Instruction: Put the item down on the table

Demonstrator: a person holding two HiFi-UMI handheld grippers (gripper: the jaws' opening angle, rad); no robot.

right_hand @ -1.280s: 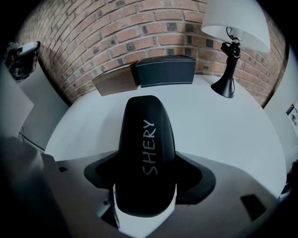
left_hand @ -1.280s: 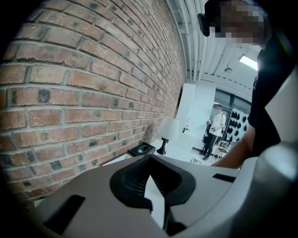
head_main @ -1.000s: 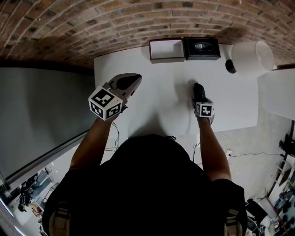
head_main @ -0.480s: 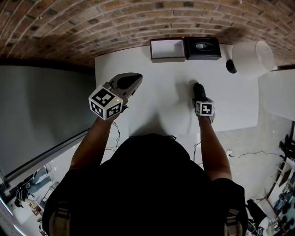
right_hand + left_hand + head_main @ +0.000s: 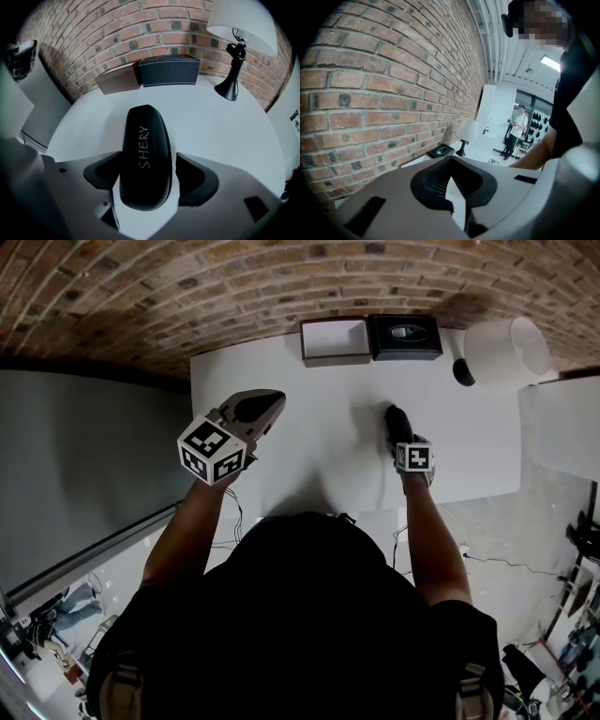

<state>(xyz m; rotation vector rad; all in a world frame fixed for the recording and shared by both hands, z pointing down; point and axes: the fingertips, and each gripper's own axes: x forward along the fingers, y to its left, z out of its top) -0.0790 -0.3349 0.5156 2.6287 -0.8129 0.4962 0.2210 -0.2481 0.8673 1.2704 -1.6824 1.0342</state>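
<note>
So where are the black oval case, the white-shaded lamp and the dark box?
black oval case (image 5: 143,154): right gripper view, lettered top.
white-shaded lamp (image 5: 241,23): right gripper view, white shade.
dark box (image 5: 169,71): right gripper view, front face.

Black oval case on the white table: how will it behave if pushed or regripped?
The black oval case looks rigid: smooth moulded shell, no sag. Its rounded sides could slip in a pinch. Lying flat on the white table, it would likely slide or spin, not tip.

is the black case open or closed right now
Closed: the black case is one smooth sealed shell, no lid lifted, lying on the white table between the right gripper's opening jaws.
</note>
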